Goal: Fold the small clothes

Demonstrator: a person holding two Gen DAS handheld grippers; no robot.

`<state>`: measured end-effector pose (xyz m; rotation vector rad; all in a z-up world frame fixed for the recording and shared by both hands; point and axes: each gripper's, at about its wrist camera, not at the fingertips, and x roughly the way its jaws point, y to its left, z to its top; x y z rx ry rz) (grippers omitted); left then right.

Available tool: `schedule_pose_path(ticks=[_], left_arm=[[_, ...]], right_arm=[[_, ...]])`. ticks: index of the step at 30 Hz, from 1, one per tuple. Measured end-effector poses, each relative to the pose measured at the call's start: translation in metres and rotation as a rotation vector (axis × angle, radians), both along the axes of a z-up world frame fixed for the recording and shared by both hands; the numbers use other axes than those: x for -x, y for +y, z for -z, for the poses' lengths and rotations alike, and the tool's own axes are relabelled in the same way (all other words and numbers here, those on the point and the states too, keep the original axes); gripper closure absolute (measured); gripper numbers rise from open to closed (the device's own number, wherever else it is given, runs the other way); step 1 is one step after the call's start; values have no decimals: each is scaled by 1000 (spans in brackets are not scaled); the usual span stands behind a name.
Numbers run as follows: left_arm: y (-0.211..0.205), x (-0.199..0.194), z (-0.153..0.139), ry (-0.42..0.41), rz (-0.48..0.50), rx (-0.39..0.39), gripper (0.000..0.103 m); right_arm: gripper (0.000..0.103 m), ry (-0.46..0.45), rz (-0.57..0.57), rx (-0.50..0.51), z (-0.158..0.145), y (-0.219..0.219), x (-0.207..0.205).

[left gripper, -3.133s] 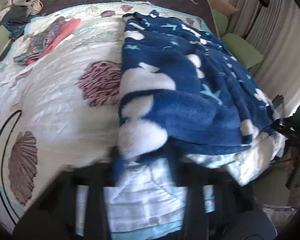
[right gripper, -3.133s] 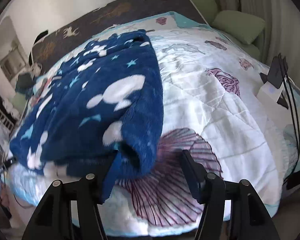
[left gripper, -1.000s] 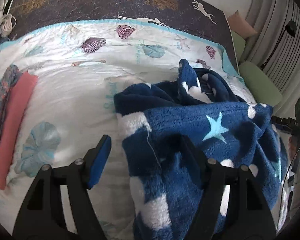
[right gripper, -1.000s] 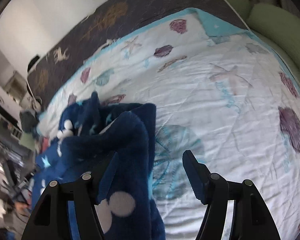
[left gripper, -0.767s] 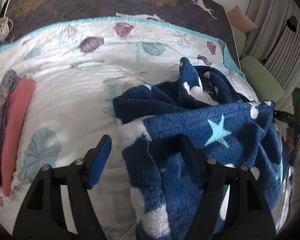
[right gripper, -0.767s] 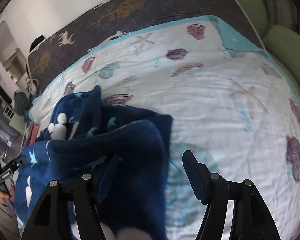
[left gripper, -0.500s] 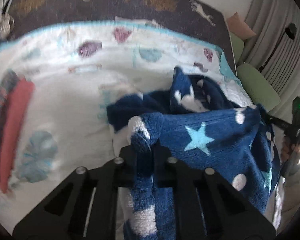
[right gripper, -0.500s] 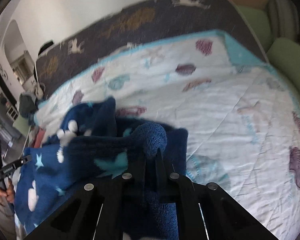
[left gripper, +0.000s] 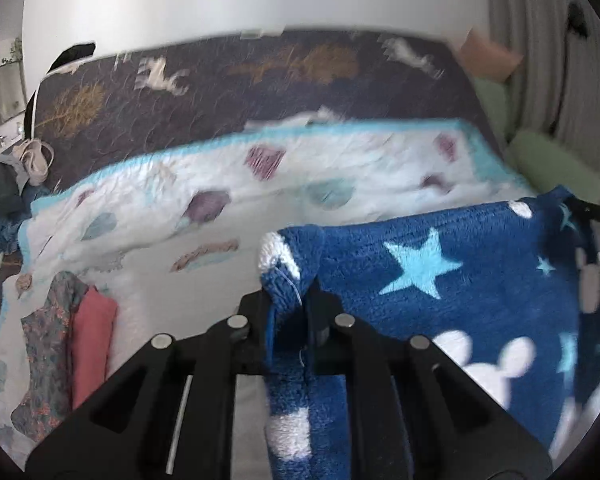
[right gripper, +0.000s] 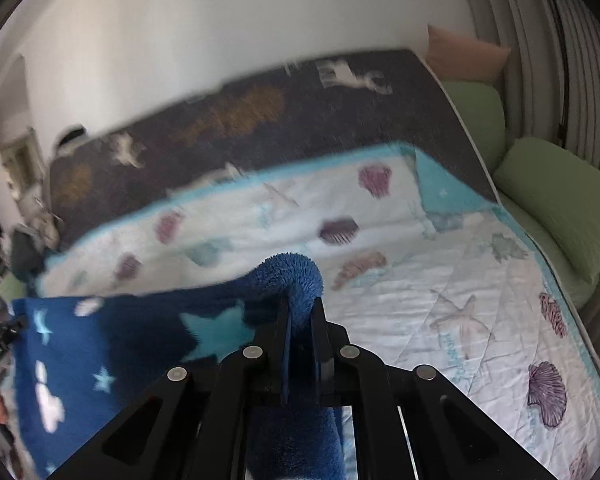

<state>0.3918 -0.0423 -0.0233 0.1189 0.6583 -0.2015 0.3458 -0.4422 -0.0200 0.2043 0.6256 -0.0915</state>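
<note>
Both the left gripper (left gripper: pixel 290 306) and right gripper (right gripper: pixel 300 320) pinch the fluffy navy star-patterned fleece garment (left gripper: pixel 440 280), stretched between them above the bed's shell-print white quilt (right gripper: pixel 440 280). Folded coral and floral clothes (left gripper: pixel 72 344) lie at the quilt's left edge.

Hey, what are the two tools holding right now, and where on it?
Both grip the blue fleece garment: left tool and right tool each pinch a bunched top-edge corner.

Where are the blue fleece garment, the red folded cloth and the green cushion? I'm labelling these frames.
blue fleece garment (left gripper: pixel 440 272): left wrist view, on its big light star.
red folded cloth (left gripper: pixel 90 340): left wrist view, mid-panel.
green cushion (right gripper: pixel 560 196): right wrist view, top face.
</note>
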Motion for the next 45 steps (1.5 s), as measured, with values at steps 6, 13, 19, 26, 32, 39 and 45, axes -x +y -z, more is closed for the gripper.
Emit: schedule_pose_path(ticks=[6,13,19,26,32,39,45], left_arm=[[-7,-32,91,122,-36,-139,79],[9,-6,63,106,-28,-112,57],[24,67,44,120,39,11,32],[61,144,73,317,44,238,20],[55,168,100,376,89,263,14],[40,143,102,362,38,406,48],[51,146,70,399,54,452,84]], right_arm=[[95,296,166,-37,120,-22,-44],[92,233,216,-188,97,-59,-12],[90,149,-1,-3,40,7,52],[51,183,-55,-83,63,23,141],[22,275,-50,-362,105,-21,200],[17,187,-109,-649,124,-13,158],[87,171,-82,-561,87,6,159]])
